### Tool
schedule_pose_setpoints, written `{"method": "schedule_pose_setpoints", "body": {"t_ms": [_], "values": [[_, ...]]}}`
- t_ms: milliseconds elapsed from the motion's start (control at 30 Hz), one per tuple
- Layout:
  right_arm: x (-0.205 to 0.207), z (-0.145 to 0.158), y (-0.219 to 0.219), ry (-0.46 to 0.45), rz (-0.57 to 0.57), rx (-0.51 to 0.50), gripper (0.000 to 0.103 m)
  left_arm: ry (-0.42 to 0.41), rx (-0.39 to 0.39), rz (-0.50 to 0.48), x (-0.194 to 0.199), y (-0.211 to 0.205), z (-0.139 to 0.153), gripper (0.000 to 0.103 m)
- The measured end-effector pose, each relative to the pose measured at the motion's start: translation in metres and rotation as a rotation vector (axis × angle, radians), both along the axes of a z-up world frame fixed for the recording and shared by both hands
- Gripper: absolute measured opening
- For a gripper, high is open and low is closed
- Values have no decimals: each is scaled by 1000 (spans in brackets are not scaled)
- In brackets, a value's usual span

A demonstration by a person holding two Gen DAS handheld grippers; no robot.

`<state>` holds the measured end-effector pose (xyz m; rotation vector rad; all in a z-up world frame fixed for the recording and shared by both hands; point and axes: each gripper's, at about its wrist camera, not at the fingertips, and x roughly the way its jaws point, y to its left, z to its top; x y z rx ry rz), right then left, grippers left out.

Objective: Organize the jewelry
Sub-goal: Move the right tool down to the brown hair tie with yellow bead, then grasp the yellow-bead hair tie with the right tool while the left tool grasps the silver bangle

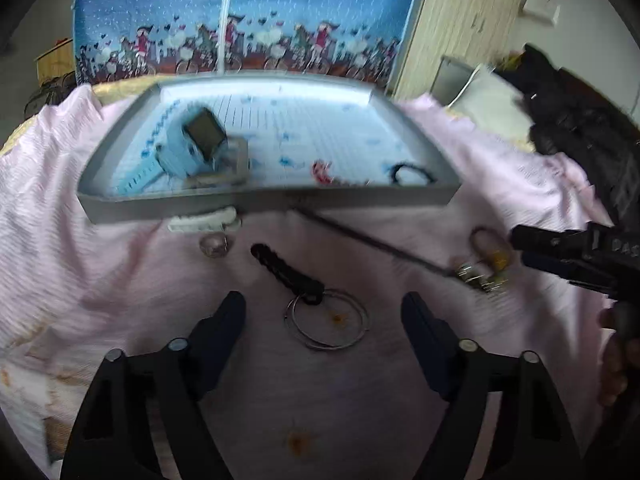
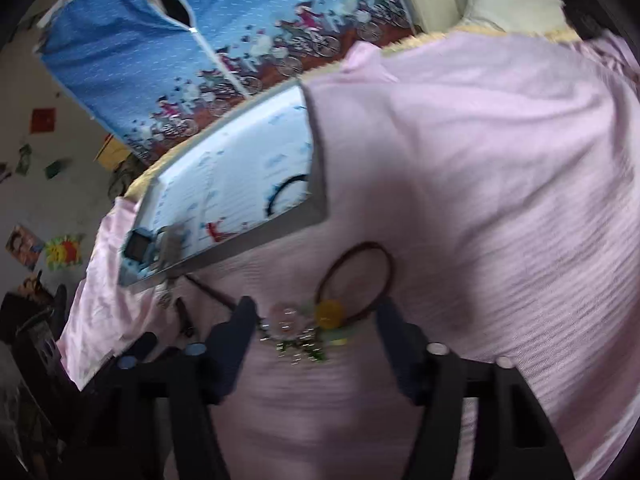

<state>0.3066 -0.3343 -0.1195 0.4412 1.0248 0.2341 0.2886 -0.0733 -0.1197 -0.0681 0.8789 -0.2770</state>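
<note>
Both grippers' jaws gape wide, empty: left gripper over thin silver hoops, right gripper around a beaded flower hair tie, all on pink cloth before the grey tray.

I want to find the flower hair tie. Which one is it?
Start at the grey tray on the pink cloth, then look just outside its near corner. The flower hair tie lies between the right gripper's open fingers: a brown loop with pink and yellow flowers.
</note>
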Motion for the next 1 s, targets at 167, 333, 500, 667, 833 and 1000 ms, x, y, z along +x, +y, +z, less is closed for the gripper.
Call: {"method": "schedule_pose_setpoints", "body": {"t_ms": [167, 333, 500, 667, 833, 1000], "values": [[7, -16, -7, 53, -21, -7, 55, -17, -28, 11, -1, 4, -12, 72], [15, -22, 1, 51, -2, -26, 55, -8, -56, -2, -2, 6, -13, 72], [17, -22, 18, 29, 64, -63, 46, 19, -74, -30, -5, 4, -13, 69], [13, -21, 23, 20, 96, -58, 35, 46, -64, -75, 1, -2, -16, 69], [11, -19, 18, 24, 83, -28, 31, 38, -76, -49, 2, 2, -17, 52], [12, -15, 22, 1, 94, -28, 24, 43, -136, -35, 2, 10, -16, 39]]}}
